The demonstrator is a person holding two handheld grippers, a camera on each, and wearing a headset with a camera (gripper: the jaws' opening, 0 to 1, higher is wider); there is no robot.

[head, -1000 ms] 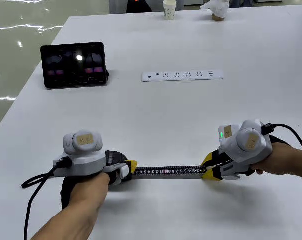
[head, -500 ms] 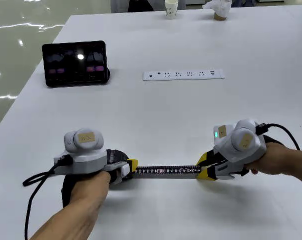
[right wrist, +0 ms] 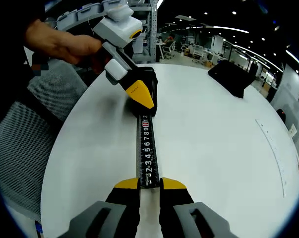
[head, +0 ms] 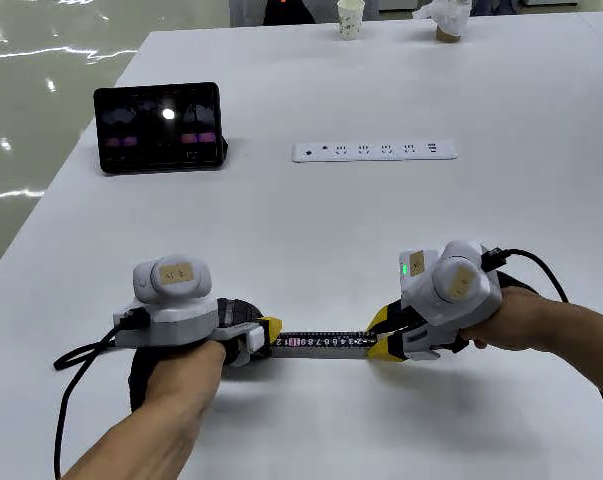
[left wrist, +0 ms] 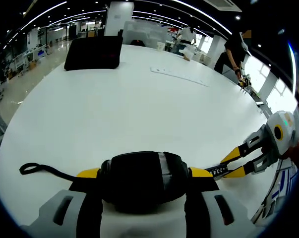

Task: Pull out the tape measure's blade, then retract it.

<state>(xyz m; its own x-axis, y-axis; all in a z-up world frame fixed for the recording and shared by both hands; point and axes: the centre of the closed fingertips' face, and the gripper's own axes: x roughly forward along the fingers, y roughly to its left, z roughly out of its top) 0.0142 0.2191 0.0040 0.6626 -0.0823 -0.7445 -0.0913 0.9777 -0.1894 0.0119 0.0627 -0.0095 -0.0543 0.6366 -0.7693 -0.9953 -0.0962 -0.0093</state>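
The left gripper (head: 249,340) is clamped on the black tape measure case (left wrist: 142,181), which sits low on the white table (head: 311,240), close to its 6 o'clock edge. The short blade (head: 326,342) runs toward 3 o'clock, and the right gripper (right wrist: 149,184) pinches its tip between yellow jaws. Bare tabletop stretches toward 12 o'clock as far as the power strip (head: 374,151). A tablet (head: 161,127) stands at 10 o'clock beside the left edge.

Left gripper (head: 261,335) and right gripper (head: 380,335) face each other, jaws clamped.
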